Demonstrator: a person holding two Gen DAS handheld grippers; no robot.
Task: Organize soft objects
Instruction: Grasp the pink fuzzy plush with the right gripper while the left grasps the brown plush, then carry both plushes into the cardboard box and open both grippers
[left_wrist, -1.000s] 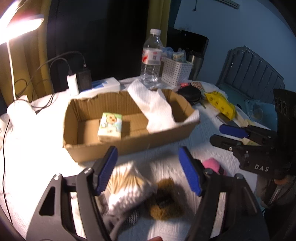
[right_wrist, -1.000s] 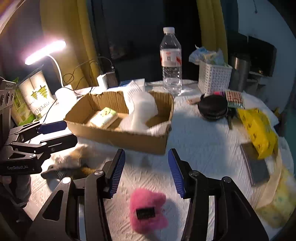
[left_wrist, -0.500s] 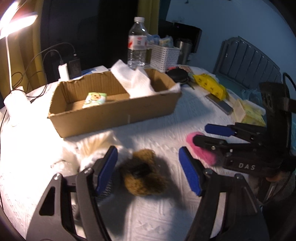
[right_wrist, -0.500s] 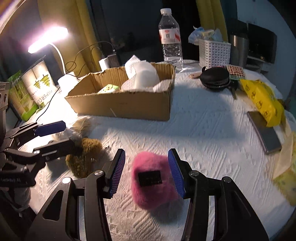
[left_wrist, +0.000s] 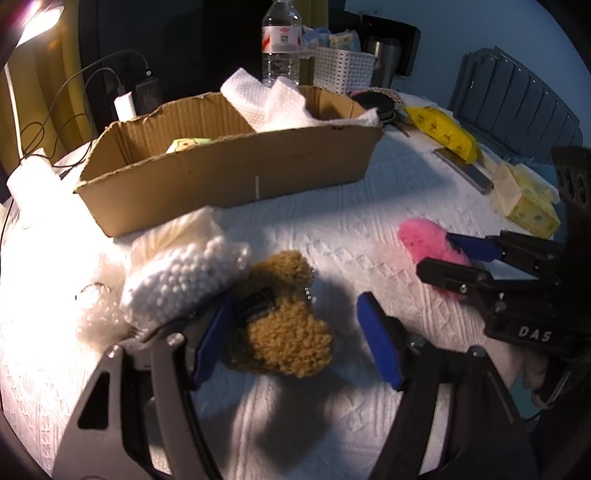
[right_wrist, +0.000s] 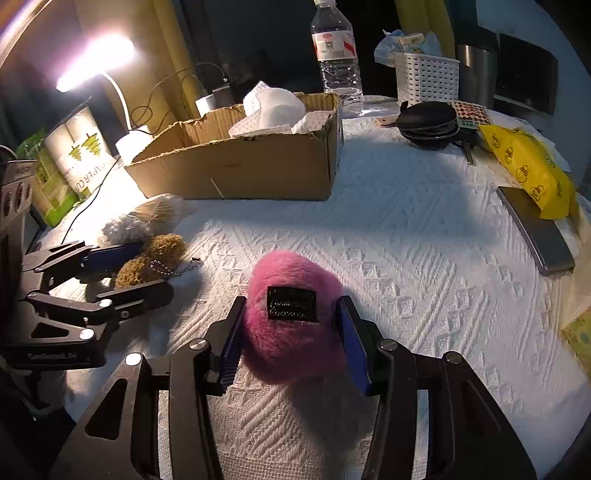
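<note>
The right gripper (right_wrist: 291, 332) is set around a pink fluffy toy (right_wrist: 291, 325) that lies on the white-covered worktop (right_wrist: 424, 251); its fingers (right_wrist: 232, 339) are closing, and both blue pads are seen at the fur on either side, though how firmly they press cannot be told. A black label is shown on top of the pink toy. The left gripper (left_wrist: 291, 332) is held low over a tan curly toy (left_wrist: 284, 332), which lies on the worktop between its fingers (left_wrist: 380, 347). These fingers stand open: the left pad is seen just beside the toy's black label, and the right pad is kept clear of the toy. A short ball chain is attached to the tan toy. A bag of white cotton balls (left_wrist: 181, 277) is found touching the tan toy on its left. Behind both toys a cardboard box (left_wrist: 229, 177) is placed, in which crumpled white paper (left_wrist: 266, 99) and a small printed packet (left_wrist: 184, 144) are held. A water bottle (right_wrist: 334, 51), a white basket (right_wrist: 426, 77), a black round case (right_wrist: 428, 122) and a yellow packet (right_wrist: 528, 166) are seen farther back and to the right.
</note>
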